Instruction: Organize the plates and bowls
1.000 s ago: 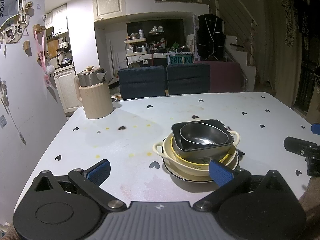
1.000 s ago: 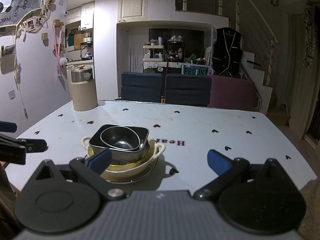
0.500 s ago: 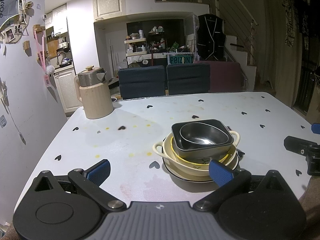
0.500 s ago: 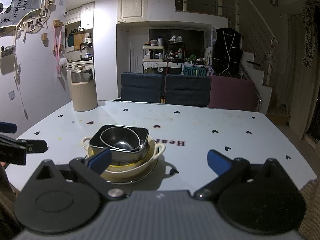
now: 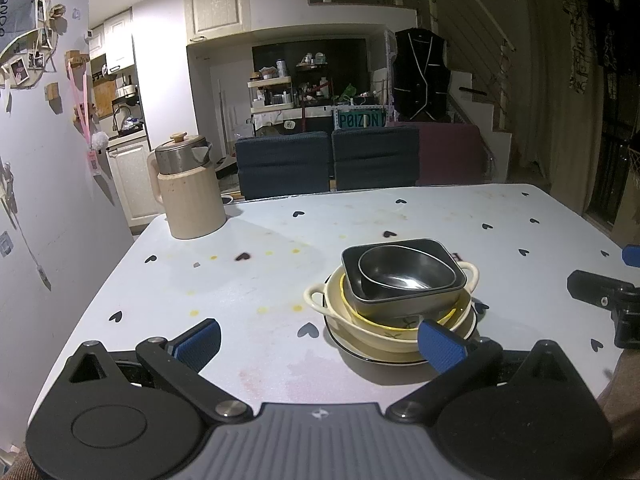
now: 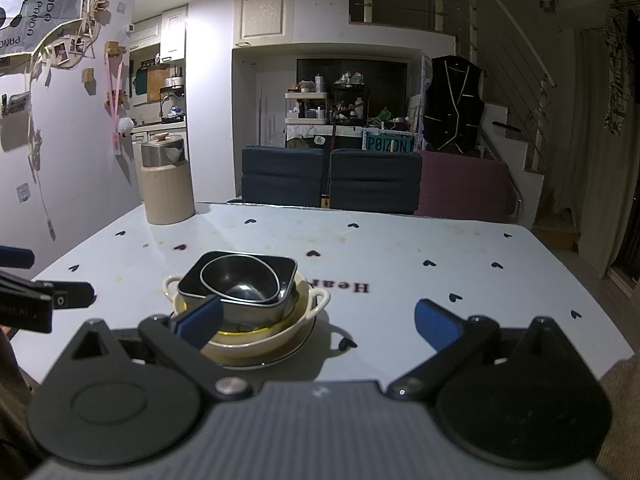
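Both of my grippers are wide open and hold nothing. My left gripper (image 5: 320,340) waits low at the near edge of the table (image 5: 400,216), with the pile of dishes just past its right finger. My right gripper (image 6: 320,320) waits at the near edge too, with the pile just past its left finger.

That pile sits near me, about in the middle of the table. At the bottom is a flat plate (image 5: 348,350) with a dark rim. On it sits a cream bowl (image 5: 384,340) with two little ear handles. Inside that I see a yellow rim, which may be one more bowl, but I cannot tell. Then comes a dark square bowl (image 5: 404,300), and a shiny metal bowl (image 5: 404,272) sits inside it on top.

I think the metal bowl is light, hard and slippery, so I would pinch its thin rim on the near side. I guess the cream bowl and plate are heavy and could chip, so I would go slow. The ear handles look like good spots to grab.

A tall cream kettle (image 5: 190,196) stands far off on the left.
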### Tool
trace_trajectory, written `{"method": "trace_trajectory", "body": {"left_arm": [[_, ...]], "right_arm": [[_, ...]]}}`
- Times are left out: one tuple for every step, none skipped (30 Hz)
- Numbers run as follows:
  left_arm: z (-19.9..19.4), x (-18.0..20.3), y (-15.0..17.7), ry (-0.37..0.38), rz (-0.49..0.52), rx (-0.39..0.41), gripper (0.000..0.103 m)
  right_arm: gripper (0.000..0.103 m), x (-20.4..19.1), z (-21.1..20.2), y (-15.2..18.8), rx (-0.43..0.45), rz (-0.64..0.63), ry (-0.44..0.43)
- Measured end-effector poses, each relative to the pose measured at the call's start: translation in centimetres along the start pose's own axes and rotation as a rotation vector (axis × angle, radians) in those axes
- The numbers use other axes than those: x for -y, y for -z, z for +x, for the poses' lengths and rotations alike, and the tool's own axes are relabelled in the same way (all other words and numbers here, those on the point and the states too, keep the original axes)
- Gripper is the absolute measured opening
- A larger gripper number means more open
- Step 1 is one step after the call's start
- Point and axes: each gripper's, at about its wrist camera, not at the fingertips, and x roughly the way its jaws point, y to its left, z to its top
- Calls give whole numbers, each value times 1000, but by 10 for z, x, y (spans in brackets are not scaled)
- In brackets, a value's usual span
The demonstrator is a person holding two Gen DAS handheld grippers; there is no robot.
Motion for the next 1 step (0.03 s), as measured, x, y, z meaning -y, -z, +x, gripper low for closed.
{"method": "trace_trajectory", "body": {"left_arm": [[0,0,0,0,0,0,103]], "right_arm": [[103,-1,0,-1,0,1,1]]}}
